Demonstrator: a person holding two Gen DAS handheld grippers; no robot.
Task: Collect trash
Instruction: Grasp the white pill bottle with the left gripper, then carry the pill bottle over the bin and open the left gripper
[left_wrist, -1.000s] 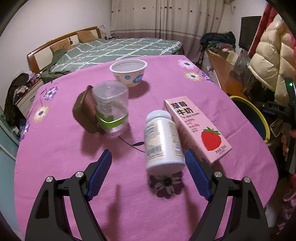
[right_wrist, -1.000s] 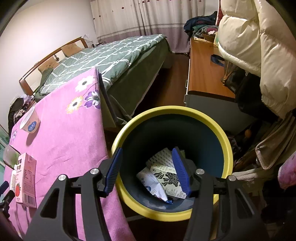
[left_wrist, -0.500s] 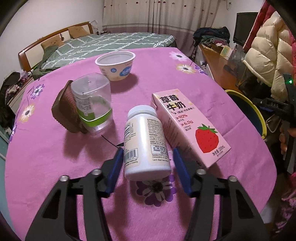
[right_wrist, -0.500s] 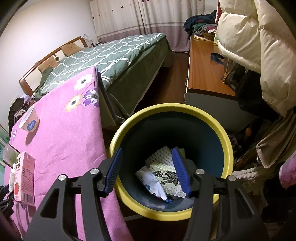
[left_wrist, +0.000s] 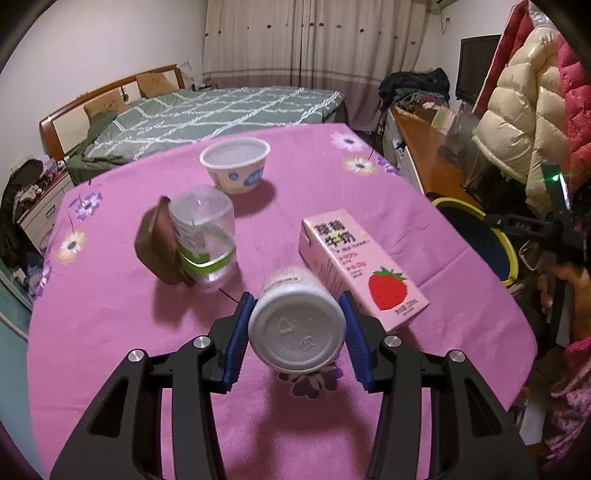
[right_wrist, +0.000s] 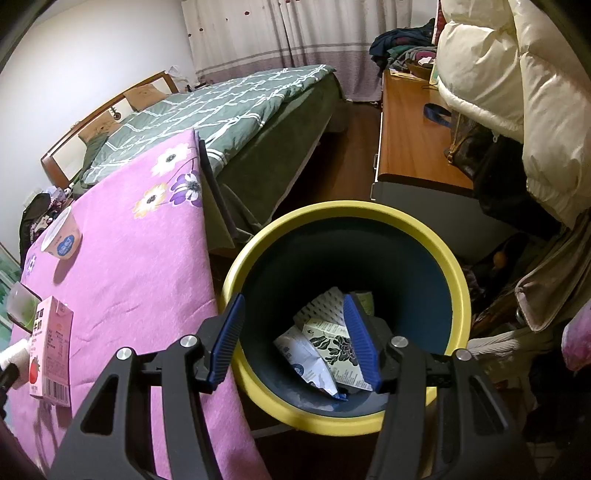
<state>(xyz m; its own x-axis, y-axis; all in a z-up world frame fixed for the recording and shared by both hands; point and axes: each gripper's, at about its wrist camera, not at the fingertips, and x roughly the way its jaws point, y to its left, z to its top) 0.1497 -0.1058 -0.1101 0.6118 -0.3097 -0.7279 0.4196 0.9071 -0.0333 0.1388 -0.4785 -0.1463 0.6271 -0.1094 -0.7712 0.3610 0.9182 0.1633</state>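
Pink flowered cloth covers the tabletop (left_wrist: 110, 332), which stands in a bedroom with a green quilted bed (left_wrist: 207, 114) behind it. The left gripper (left_wrist: 297, 326) is seen low in its own view, and its 2 blue fingers (left_wrist: 236, 338) are closing on a white bottle (left_wrist: 297, 328), which is pressed between them with its flat base turned toward the camera. Just right of the bottle a pink strawberry milk carton (left_wrist: 360, 264) lies flat on the cloth. To the left a clear plastic bottle (left_wrist: 203, 236) lies against a brown object (left_wrist: 155, 243), and a white yogurt cup (left_wrist: 236, 164) stands upright farther back, apart from both.

At the right edge of the tabletop a yellow-rimmed bin (right_wrist: 347, 421) is placed on the floor. The right gripper (right_wrist: 297, 334) is held above the bin's opening, and its fingers (right_wrist: 227, 338) are spread apart with nothing between them. Crumpled cartons and wrappers (right_wrist: 325, 347) are seen at the bottom of the bin. A wooden desk (right_wrist: 410, 140) and a cream padded coat (right_wrist: 517, 85) are seen beyond the bin. A person's hand (left_wrist: 570, 291) is partly visible at the right border of the left wrist view.
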